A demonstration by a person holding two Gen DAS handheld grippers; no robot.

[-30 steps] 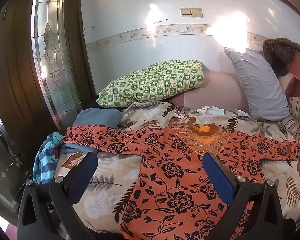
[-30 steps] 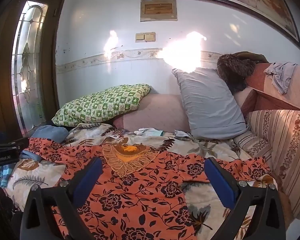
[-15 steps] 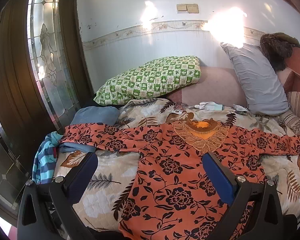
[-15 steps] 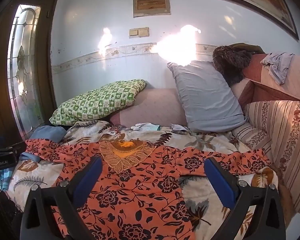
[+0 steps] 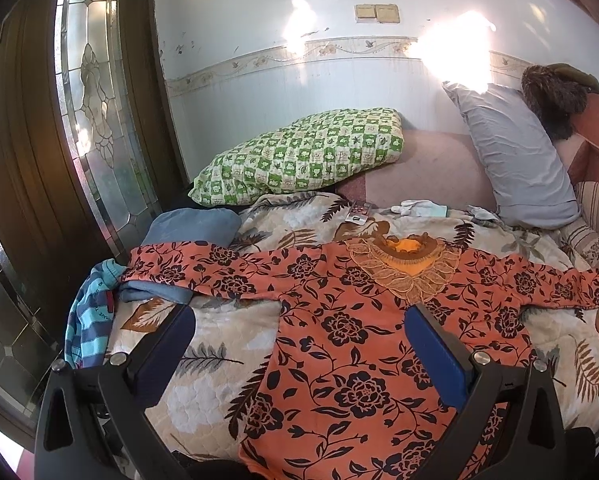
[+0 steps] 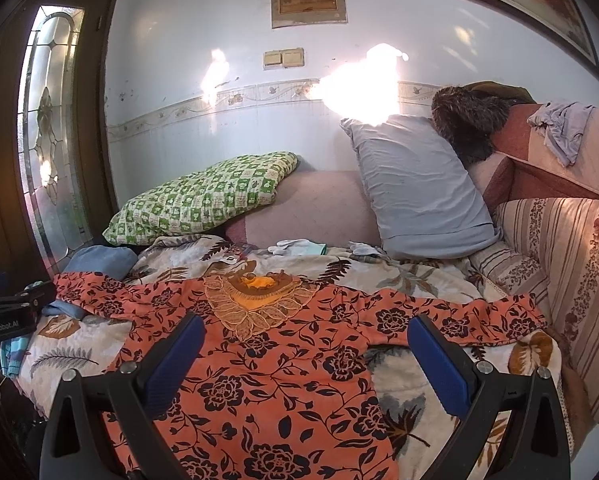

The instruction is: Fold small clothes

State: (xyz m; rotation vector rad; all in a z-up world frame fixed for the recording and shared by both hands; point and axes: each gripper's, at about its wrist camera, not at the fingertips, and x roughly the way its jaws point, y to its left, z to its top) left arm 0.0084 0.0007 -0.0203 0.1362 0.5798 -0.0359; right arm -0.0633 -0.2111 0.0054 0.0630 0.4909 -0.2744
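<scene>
From the left wrist view, the left gripper [image 5: 299, 344] hangs over the bed with its blue-padded fingers [image 5: 167, 350] spread wide apart and nothing between them; below them lies the orange blouse [image 5: 339, 320], spread flat and face up on the leaf-patterned bedspread [image 5: 203, 344], its black flower print running over body and both sleeves; the sleeves stretch straight out to either side, and a scalloped lace yoke [image 5: 407, 276] with a yellow-orange centre marks the neckline, pointing toward the wall; the near sleeve's cuff rests on a folded blue cloth [image 5: 191, 226], and a striped turquoise garment [image 5: 93, 320] spills off the bed edge beside it; further back a green checked pillow [image 5: 303, 156] and a grey pillow [image 5: 515, 160] lean at the head of the bed, with a small white item [image 5: 419, 209] between them and the blouse.

From the right wrist view, the right gripper [image 6: 305, 346] also hovers above the blouse [image 6: 267, 368], fingers [image 6: 439, 364] held wide apart and gripping nothing; the hem runs out of sight under the gripper body; the far sleeve ends close to the striped sofa cushion [image 6: 571, 280]; the left gripper's black body [image 6: 7, 312] shows at the left edge, over the other cuff; the cloth looks smooth, with only slight rumples along the sleeves.
</scene>
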